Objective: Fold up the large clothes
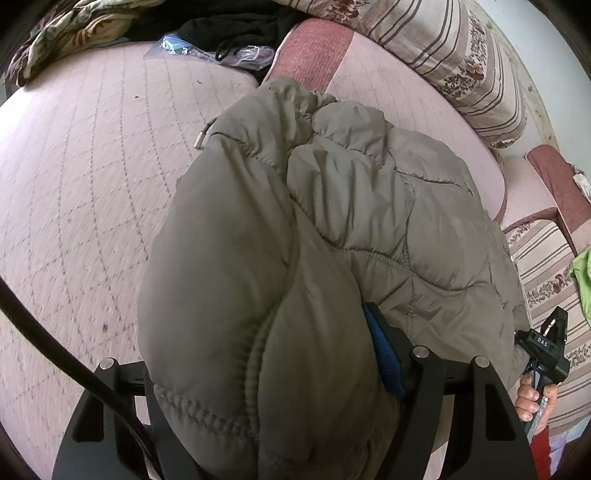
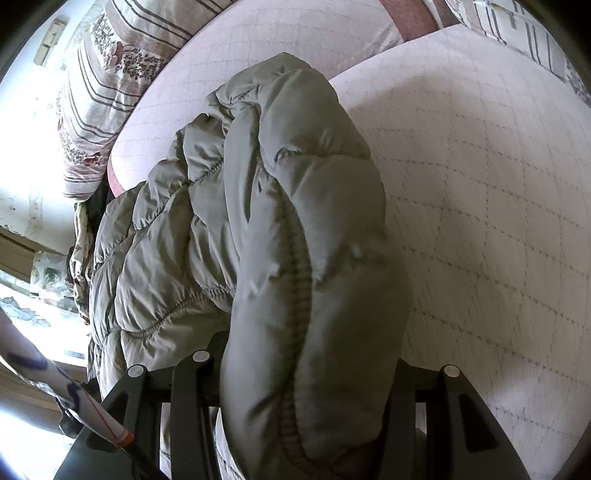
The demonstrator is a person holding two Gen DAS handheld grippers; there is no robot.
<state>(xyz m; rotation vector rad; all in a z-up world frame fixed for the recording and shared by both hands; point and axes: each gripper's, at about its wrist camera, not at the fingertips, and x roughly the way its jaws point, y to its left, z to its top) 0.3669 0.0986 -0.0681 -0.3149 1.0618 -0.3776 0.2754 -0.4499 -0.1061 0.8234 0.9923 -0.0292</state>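
Both tools had hold of one olive-grey puffer jacket (image 1: 332,206), which lay heaped on the pink quilted cushion (image 1: 92,184) of a sofa or daybed, its bulk running away from the cameras towards the striped floral bolster (image 1: 476,74) at the far right. The left tool (image 1: 266,369) stood fairly wide, its jaws filled by a thick padded roll of the jacket, one blue pad (image 1: 384,354) pressed against the fabric. The right tool (image 2: 310,387) was closed partway on another fat stitched edge, which bulged between its black fingers. The step in hand looked like carrying a gathered edge across to make a fold; to do it well, both tools should probably travel together at one height, so the quilted panels lay flat and trapped air could escape rather than springing the fold open. The shell looked smooth, slightly glossy and slippery, with puckered channel seams and soft, rounded lobes; a drawstring with a metal tip (image 1: 201,138) hung at the far left edge. The cushion was matt, with a stitched diamond grid. Dark clothing (image 1: 236,26) lay beyond.
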